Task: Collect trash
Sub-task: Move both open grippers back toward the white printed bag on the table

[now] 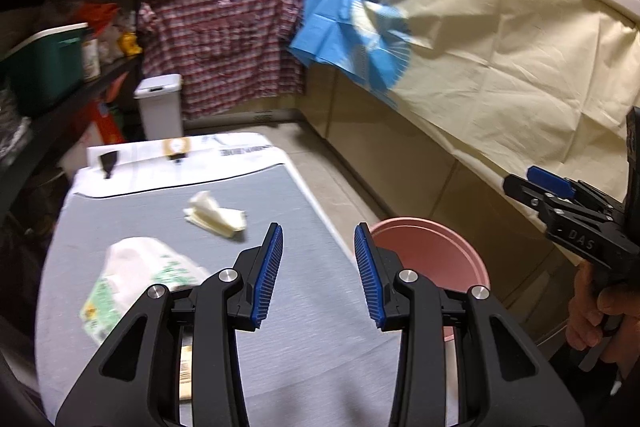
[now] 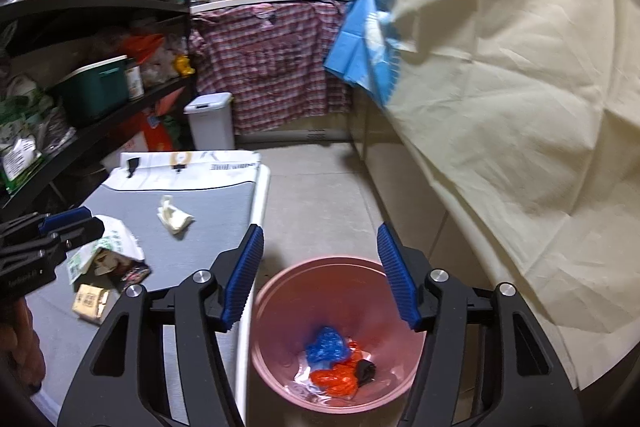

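My left gripper (image 1: 319, 275) is open and empty above the grey table (image 1: 288, 315). A crumpled cream tissue (image 1: 216, 213) lies ahead of it; a white-and-green paper bag (image 1: 136, 275) lies to its left. My right gripper (image 2: 320, 275) is open and empty above the pink trash bin (image 2: 280, 323), which holds blue, orange and black scraps (image 2: 336, 363). In the right wrist view the tissue (image 2: 174, 217), the bag (image 2: 108, 247) and a small tan carton (image 2: 92, 301) lie on the table (image 2: 208, 211). The bin's rim (image 1: 432, 251) stands beside the table's right edge.
A white lidded bin (image 1: 160, 107) stands on the floor at the back. Black shelves (image 2: 80, 99) full of goods line the left. A cream cloth (image 2: 520, 107) hangs off the counter on the right. A white envelope (image 1: 180, 149) lies at the table's far end.
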`<state>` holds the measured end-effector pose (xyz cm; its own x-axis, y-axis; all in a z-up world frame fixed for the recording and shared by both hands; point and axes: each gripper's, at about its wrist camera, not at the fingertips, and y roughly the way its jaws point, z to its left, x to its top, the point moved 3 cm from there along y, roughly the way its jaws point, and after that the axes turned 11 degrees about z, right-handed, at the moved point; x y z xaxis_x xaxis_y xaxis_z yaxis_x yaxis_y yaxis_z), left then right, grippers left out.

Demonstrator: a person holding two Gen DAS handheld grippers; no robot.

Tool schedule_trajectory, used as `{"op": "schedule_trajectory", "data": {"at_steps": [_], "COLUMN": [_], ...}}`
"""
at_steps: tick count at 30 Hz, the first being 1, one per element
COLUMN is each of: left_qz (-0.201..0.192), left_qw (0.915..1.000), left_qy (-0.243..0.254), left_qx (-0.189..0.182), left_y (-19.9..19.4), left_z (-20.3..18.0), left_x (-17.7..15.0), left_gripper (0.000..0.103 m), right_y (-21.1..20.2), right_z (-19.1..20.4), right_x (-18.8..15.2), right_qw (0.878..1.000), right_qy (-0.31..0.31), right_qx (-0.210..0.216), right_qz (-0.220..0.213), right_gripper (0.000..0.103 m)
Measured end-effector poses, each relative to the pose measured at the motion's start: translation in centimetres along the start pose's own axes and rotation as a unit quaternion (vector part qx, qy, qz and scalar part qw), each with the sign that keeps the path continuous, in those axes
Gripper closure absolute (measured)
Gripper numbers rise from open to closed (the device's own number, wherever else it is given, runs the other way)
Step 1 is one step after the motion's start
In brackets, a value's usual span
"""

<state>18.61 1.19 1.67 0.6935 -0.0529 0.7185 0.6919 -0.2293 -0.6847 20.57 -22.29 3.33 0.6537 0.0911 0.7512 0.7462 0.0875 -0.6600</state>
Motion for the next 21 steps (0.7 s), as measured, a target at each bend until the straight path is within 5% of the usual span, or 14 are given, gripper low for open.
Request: {"op": "schedule_trajectory", "data": {"at_steps": [9, 21], "left_qz": [-0.011, 0.020], "left_qw": [0.9976, 0.9927], "left_qy": [-0.049, -0.085], "left_qx": [0.047, 0.083], "left_y": [-2.8, -0.6], "left_z": [7.2, 12.7], "left_x": [-1.1, -3.4], "left_gripper": [0.067, 0.068], "right_y": [0.1, 2.6], "right_z": [3.8, 8.7], "right_x": [0.4, 1.2], "right_qw": [0.998, 0.993], "right_qy": [-0.009, -0.039], "right_qx": [0.058, 0.107], "right_qz": [0.004, 0.017], "right_gripper": [0.074, 0.078]}}
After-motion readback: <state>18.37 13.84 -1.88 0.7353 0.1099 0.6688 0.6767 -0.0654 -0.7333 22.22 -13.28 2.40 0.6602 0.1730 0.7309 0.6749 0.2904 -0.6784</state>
